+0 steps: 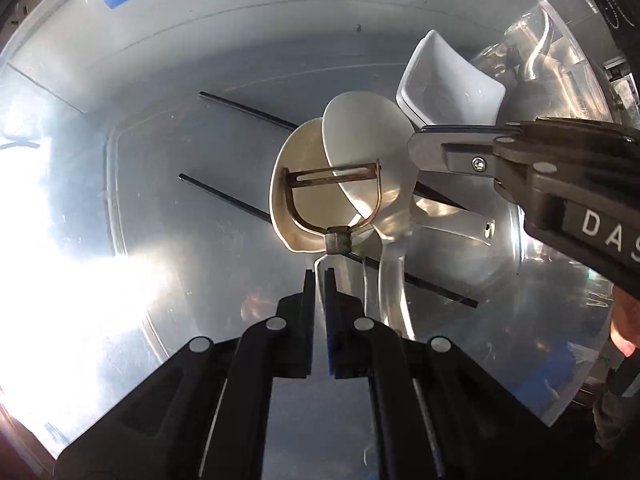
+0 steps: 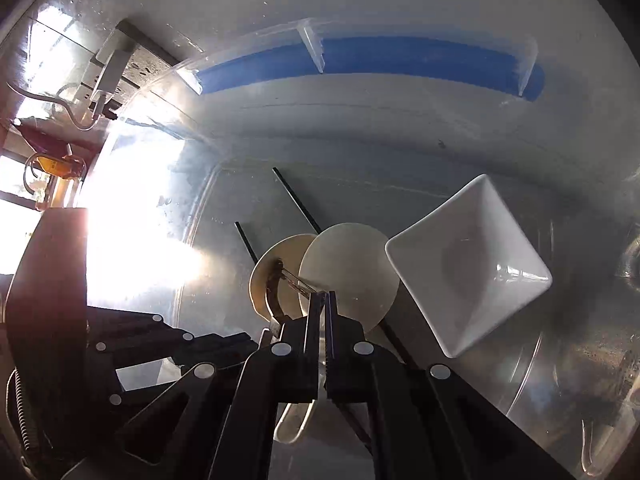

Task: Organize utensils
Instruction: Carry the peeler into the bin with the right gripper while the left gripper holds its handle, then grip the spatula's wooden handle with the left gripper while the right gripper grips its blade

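My left gripper (image 1: 319,276) is shut on the thin handle of a rusty Y-shaped peeler (image 1: 338,240), which hangs over a clear plastic bin (image 1: 240,40). On the bin floor lie a cream spoon (image 1: 288,208), a white spoon (image 1: 360,132), two black chopsticks (image 1: 240,106) and a white square dish (image 1: 452,84). My right gripper (image 1: 414,148) comes in from the right, shut, its tips beside the white spoon. In the right wrist view this gripper (image 2: 322,296) hovers over the white spoon (image 2: 348,272), and I see nothing held in it. The peeler (image 2: 274,292) and left gripper (image 2: 264,336) sit just left.
The bin (image 2: 360,120) has blue grips on its rim. Strong glare whitens its left side. A power strip with a plug (image 2: 120,64) lies outside the bin's far left corner. Glassware (image 1: 536,52) shows through the right wall. A hand (image 1: 624,328) is at the right edge.
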Action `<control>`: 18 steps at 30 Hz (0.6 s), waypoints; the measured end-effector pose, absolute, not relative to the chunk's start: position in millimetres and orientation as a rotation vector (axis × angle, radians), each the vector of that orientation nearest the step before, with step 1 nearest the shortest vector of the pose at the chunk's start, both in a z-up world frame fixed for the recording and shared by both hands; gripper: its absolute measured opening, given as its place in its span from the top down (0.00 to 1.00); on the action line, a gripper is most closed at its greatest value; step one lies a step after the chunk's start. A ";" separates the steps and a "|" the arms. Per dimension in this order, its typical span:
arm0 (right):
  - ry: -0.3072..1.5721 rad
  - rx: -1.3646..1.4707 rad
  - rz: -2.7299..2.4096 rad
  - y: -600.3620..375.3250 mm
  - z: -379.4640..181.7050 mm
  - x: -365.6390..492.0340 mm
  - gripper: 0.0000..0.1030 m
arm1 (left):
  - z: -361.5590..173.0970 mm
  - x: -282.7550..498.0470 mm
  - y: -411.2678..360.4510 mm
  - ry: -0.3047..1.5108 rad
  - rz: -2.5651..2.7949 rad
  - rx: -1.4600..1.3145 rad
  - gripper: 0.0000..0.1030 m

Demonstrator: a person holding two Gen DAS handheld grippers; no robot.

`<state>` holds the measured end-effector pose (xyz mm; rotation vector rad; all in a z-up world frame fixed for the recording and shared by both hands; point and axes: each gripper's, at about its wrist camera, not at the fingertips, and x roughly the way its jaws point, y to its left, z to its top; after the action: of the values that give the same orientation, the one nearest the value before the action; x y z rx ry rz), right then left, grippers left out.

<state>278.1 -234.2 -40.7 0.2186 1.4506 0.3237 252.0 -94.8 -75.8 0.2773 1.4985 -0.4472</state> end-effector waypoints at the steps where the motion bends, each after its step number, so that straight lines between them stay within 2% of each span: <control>1: 1.435 0.206 0.331 -234.5 -34.2 274.6 0.95 | -67.4 249.9 -92.0 1.453 -0.431 0.291 0.97; 6: 1.230 0.174 0.481 -225.9 43.0 221.9 0.89 | 17.7 189.5 -53.0 1.132 -0.466 0.268 0.97; 7: 1.184 0.192 0.538 -222.2 60.1 204.0 0.78 | 34.3 172.9 -38.5 1.085 -0.495 0.235 0.92; 9: 1.111 0.200 0.649 -210.3 86.6 164.9 0.61 | 58.7 138.5 -6.4 1.000 -0.531 0.162 0.52; 10: 1.088 0.188 0.702 -200.2 93.5 145.6 0.60 | 67.6 120.5 10.6 0.945 -0.519 0.130 0.10; 12: 1.095 0.176 0.801 -176.6 95.4 110.3 0.58 | 71.9 84.7 41.0 0.854 -0.475 0.104 0.07; 13: 1.124 0.181 0.841 -159.3 87.2 98.7 0.55 | 68.9 77.9 51.7 0.871 -0.449 0.106 0.07; 18: 1.333 0.256 0.831 -104.6 0.3 61.3 0.55 | 9.0 30.7 104.2 1.049 -0.360 0.027 0.07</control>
<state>61.3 -104.6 0.3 0.2560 1.3334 0.8310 30.7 104.2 9.0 0.0270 1.0495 -0.3605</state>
